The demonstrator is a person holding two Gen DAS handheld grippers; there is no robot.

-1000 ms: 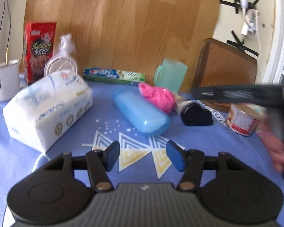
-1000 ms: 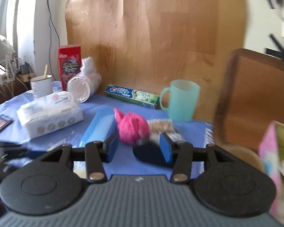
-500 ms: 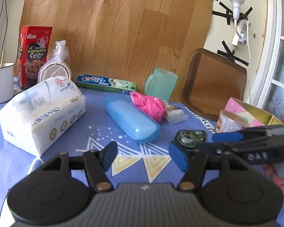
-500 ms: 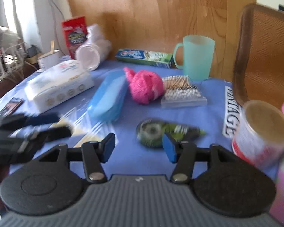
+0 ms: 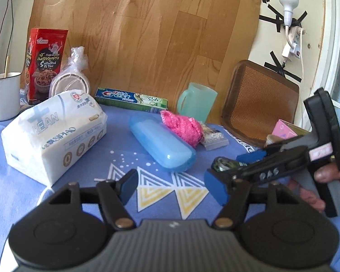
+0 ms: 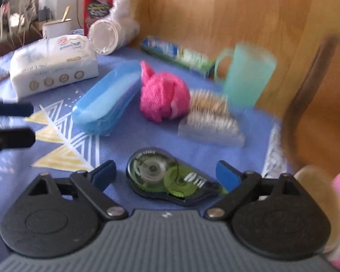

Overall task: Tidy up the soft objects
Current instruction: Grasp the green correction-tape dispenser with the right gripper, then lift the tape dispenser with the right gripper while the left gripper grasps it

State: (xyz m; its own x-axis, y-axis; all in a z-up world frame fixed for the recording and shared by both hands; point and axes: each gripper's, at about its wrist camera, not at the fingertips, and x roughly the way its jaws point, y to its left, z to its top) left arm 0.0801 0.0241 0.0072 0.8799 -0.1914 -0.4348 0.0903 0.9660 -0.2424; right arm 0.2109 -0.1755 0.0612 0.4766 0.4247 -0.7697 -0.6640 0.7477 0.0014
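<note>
A fluffy pink soft item (image 5: 183, 127) (image 6: 163, 97) lies mid-table beside a blue plastic case (image 5: 161, 145) (image 6: 106, 104). A white tissue pack (image 5: 54, 133) (image 6: 54, 68) sits to the left. My right gripper (image 6: 166, 174) (image 5: 240, 166) points down at a green-and-black correction tape (image 6: 161, 174) (image 5: 224, 164) lying on the cloth. Its jaws are opening, the tape lies between them and the pads stand clear of it. My left gripper (image 5: 171, 187) (image 6: 34, 122) hovers over the yellow triangle print with its jaws opening and nothing between them.
A cotton swab pack (image 6: 210, 117) lies by the pink item. At the back stand a green mug (image 5: 197, 104), a toothpaste box (image 5: 131, 99), a red carton (image 5: 45, 63), bagged bowls (image 5: 70, 83) and a white mug (image 5: 4, 95). A woven tray (image 5: 258, 104) leans at right.
My right gripper came down with the dark correction tape, set it on the cloth and spread its jaws off it. My left gripper's jaws widened slightly.
</note>
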